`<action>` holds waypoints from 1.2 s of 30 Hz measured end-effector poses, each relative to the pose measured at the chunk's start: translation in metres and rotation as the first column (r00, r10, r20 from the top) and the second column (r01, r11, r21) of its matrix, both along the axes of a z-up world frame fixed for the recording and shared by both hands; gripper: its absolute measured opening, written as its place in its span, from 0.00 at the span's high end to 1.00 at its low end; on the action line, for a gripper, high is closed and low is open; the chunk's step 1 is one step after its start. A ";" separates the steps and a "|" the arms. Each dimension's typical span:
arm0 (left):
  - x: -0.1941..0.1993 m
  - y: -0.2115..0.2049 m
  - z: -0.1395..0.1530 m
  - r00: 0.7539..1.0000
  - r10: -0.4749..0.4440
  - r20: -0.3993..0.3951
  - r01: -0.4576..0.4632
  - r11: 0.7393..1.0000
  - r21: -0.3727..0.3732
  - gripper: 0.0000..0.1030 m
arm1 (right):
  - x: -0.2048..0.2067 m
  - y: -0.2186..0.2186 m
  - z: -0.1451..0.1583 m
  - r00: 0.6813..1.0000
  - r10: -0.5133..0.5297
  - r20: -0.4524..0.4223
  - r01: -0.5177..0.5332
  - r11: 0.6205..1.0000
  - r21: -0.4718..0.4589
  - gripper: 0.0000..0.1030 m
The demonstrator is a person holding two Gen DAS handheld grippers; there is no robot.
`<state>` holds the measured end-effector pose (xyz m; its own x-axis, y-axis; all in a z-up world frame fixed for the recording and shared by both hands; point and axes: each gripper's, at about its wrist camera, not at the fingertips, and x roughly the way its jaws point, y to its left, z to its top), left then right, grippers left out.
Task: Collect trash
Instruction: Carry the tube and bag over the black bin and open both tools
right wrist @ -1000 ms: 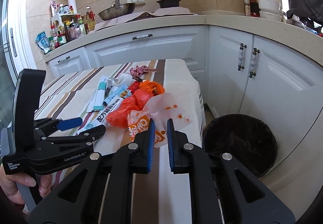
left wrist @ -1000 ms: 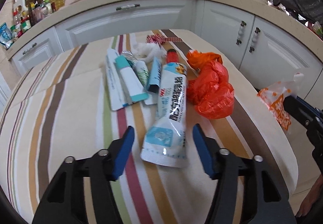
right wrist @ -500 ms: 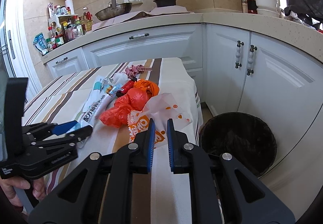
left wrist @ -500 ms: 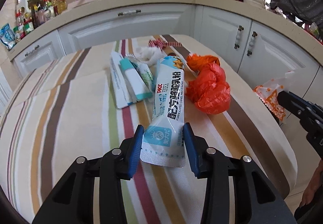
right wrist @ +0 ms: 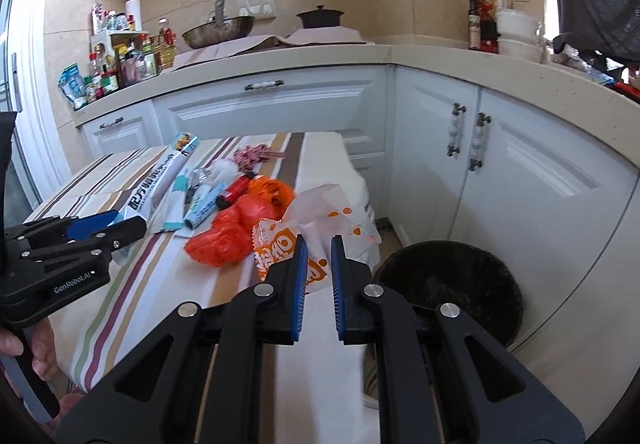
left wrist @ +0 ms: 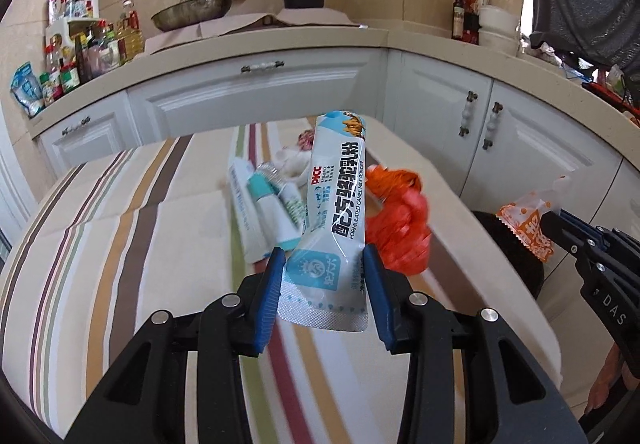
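Observation:
My left gripper [left wrist: 326, 294] is shut on a long white and blue milk powder sachet [left wrist: 334, 211] and holds it lifted and tilted above the striped table [left wrist: 120, 264]. It also shows in the right wrist view [right wrist: 158, 189]. My right gripper [right wrist: 318, 276] is shut on a clear wrapper with orange print [right wrist: 316, 232], held beside the table's right edge; that wrapper also shows in the left wrist view [left wrist: 528, 219]. A black trash bin [right wrist: 456, 284] stands on the floor by the table. A crumpled orange-red plastic bag [left wrist: 398, 219], several small tubes and sachets [left wrist: 264, 211] lie on the table.
White cabinets [right wrist: 500, 179] and a beige counter [left wrist: 260, 39] wrap round the far side and right. A red lighter [right wrist: 236, 189], white tissue [right wrist: 222, 167] and a red-white string [right wrist: 256, 155] lie further back on the table. A wok, a pot and bottles stand on the counter.
My left gripper closed on the milk powder sachet and lifted it off the table. My right gripper kept its hold on the orange-print wrapper and barely moved.

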<state>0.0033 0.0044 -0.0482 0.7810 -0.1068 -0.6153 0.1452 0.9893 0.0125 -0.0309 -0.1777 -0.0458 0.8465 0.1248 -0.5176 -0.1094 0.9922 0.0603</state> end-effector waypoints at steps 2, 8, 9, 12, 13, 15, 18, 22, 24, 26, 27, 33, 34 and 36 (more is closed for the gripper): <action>0.001 -0.006 0.002 1.000 -0.010 0.005 0.010 1.000 -0.002 0.61 | 0.000 -0.009 0.003 1.000 -0.025 0.010 0.025 1.000 -0.009 0.89; 0.011 -0.037 0.010 0.998 -0.055 0.035 0.054 0.999 0.003 0.61 | 0.001 -0.040 0.007 0.993 -0.110 0.030 0.111 0.993 -0.041 0.89; 0.012 -0.042 0.011 0.997 -0.063 0.037 0.063 0.998 0.003 0.61 | 0.002 -0.047 0.007 0.992 -0.124 0.032 0.126 0.991 -0.043 0.89; 0.019 -0.067 0.012 0.994 -0.098 0.044 0.098 0.995 0.010 0.61 | 0.007 -0.068 0.005 0.985 -0.172 0.034 0.173 0.984 -0.047 0.89; 0.020 -0.074 0.012 0.993 -0.107 0.043 0.107 0.994 0.010 0.61 | 0.009 -0.076 0.004 0.982 -0.187 0.033 0.189 0.981 -0.047 0.89; 0.026 -0.092 0.012 0.991 -0.129 0.042 0.129 0.992 0.007 0.61 | 0.012 -0.088 0.003 0.977 -0.211 0.032 0.212 0.976 -0.046 0.89; 0.031 -0.118 0.012 0.986 -0.160 0.043 0.160 0.987 0.014 0.61 | 0.017 -0.109 -0.001 0.970 -0.242 0.029 0.243 0.969 -0.045 0.89; 0.042 -0.151 0.006 0.980 -0.196 0.023 0.195 0.980 0.029 0.61 | 0.025 -0.134 -0.009 0.963 -0.269 0.017 0.269 0.962 -0.039 0.89; 0.047 -0.164 0.001 0.978 -0.207 0.003 0.206 0.978 0.034 0.61 | 0.029 -0.143 -0.013 0.961 -0.275 0.011 0.276 0.960 -0.039 0.89; 0.054 -0.179 -0.004 0.976 -0.218 -0.024 0.219 0.975 0.037 0.61 | 0.035 -0.153 -0.020 0.960 -0.280 -0.003 0.280 0.960 -0.033 0.88; 0.058 -0.189 -0.008 0.973 -0.225 -0.043 0.227 0.973 0.039 0.61 | 0.038 -0.159 -0.024 0.959 -0.283 -0.012 0.282 0.959 -0.029 0.88; 0.075 -0.224 -0.027 0.968 -0.235 -0.090 0.242 0.968 0.064 0.60 | 0.058 -0.184 -0.047 0.956 -0.288 -0.055 0.288 0.957 -0.004 0.88; 0.078 -0.229 -0.029 0.967 -0.234 -0.099 0.241 0.968 0.067 0.60 | 0.062 -0.187 -0.051 0.956 -0.288 -0.061 0.289 0.957 0.001 0.88; 0.087 -0.236 -0.036 0.965 -0.229 -0.131 0.239 0.969 0.068 0.60 | 0.069 -0.193 -0.057 0.955 -0.289 -0.072 0.290 0.957 0.006 0.88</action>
<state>0.0900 -0.2319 -0.0844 0.6591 -0.2227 -0.7183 0.3777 0.9240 0.0602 0.0382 -0.3710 -0.1030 0.8096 -0.1114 -0.5763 0.1874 0.9795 0.0740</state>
